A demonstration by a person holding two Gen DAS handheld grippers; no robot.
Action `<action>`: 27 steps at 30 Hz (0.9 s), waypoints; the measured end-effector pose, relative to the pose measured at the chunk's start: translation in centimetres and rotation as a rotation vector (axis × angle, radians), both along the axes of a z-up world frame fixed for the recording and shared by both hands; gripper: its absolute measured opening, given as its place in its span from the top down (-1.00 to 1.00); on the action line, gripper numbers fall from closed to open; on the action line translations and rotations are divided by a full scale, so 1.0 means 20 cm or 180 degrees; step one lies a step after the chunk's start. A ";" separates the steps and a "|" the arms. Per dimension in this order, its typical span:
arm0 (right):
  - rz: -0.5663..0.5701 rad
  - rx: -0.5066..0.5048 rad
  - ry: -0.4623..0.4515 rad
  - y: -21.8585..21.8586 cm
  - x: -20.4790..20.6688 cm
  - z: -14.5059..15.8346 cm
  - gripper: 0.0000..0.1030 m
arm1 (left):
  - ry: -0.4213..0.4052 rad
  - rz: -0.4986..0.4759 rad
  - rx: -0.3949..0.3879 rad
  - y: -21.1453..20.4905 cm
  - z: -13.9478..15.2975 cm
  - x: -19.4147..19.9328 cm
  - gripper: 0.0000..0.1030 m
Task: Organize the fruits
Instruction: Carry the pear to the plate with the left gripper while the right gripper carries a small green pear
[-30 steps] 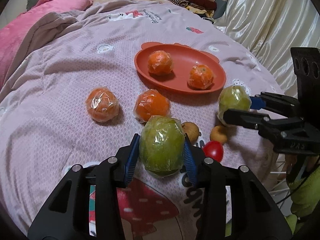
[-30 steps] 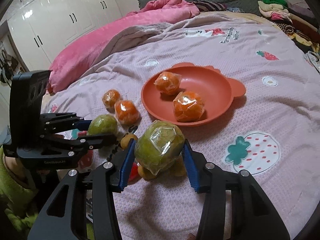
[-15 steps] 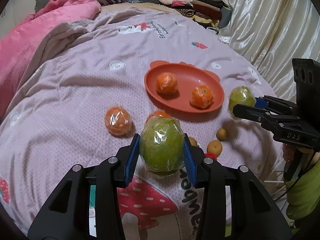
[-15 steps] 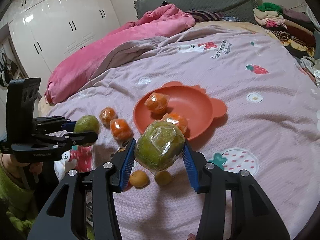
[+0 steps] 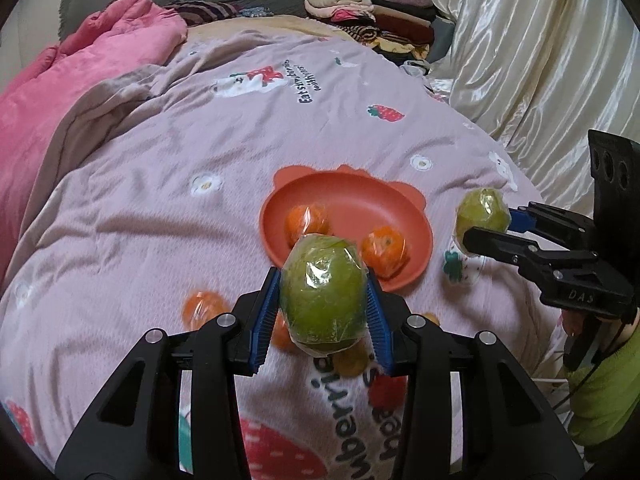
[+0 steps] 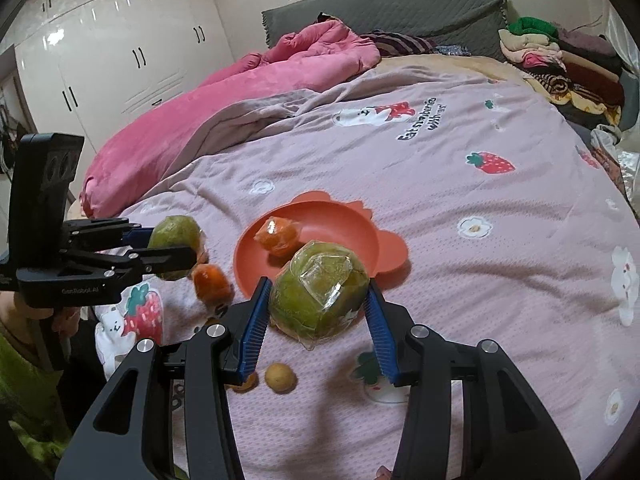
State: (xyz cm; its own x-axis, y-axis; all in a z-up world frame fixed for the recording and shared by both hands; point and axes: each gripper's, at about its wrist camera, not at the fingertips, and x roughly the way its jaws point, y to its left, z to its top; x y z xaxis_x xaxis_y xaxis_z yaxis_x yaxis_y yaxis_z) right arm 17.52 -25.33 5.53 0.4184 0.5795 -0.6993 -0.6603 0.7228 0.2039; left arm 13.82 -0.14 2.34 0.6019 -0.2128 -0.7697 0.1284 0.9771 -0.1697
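Observation:
My left gripper (image 5: 323, 308) is shut on a green fruit in clear wrap (image 5: 322, 280), held up above the bed. My right gripper (image 6: 318, 300) is shut on a second wrapped green fruit (image 6: 316, 280), also lifted. Each gripper shows in the other's view: the right gripper (image 5: 488, 222) with its green fruit (image 5: 482, 210), the left gripper (image 6: 170, 246) with its green fruit (image 6: 176, 232). An orange-red plate (image 5: 280, 208) on the bedspread holds two wrapped oranges (image 5: 384, 246). A wrapped orange (image 6: 212, 282) lies on the bed beside the plate (image 6: 352, 216).
Small yellow-brown fruits (image 6: 280, 376) and a red one (image 5: 386, 390) lie on the bedspread near me. A pink quilt (image 6: 240, 92) is bunched at the far left, folded clothes (image 5: 360, 4) are stacked at the head, and a satin curtain (image 5: 540, 60) hangs on the right.
Both grippers have risen and drawn back from the bed with their green fruits, so the plate and oranges look smaller and lower. Neither grip changed.

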 end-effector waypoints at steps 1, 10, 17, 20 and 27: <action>0.0000 -0.0006 -0.0006 0.00 0.01 0.00 0.12 | 0.0004 -0.0011 0.0003 -0.01 0.00 0.02 0.37; -0.0025 -0.0073 -0.0019 0.02 0.10 -0.01 0.12 | 0.0073 -0.0174 0.0075 -0.10 -0.04 0.12 0.37; 0.0004 -0.0112 -0.0011 0.07 0.16 -0.03 0.12 | 0.0164 -0.0226 0.0109 -0.11 -0.10 0.18 0.37; 0.0016 -0.0126 0.0005 0.09 0.19 -0.04 0.12 | 0.0189 -0.0237 0.0119 -0.11 -0.11 0.20 0.37; 0.0043 -0.0178 0.0029 0.13 0.23 -0.06 0.12 | 0.0224 -0.0265 0.0122 -0.11 -0.14 0.23 0.37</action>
State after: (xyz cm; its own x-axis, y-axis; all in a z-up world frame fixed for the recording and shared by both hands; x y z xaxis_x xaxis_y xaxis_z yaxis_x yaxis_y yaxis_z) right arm 22.15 -22.63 4.26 0.4045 0.5450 -0.7344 -0.6683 0.7243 0.1695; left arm 18.44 -2.38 -0.53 0.5276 -0.2293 -0.8180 0.1984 0.9695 -0.1438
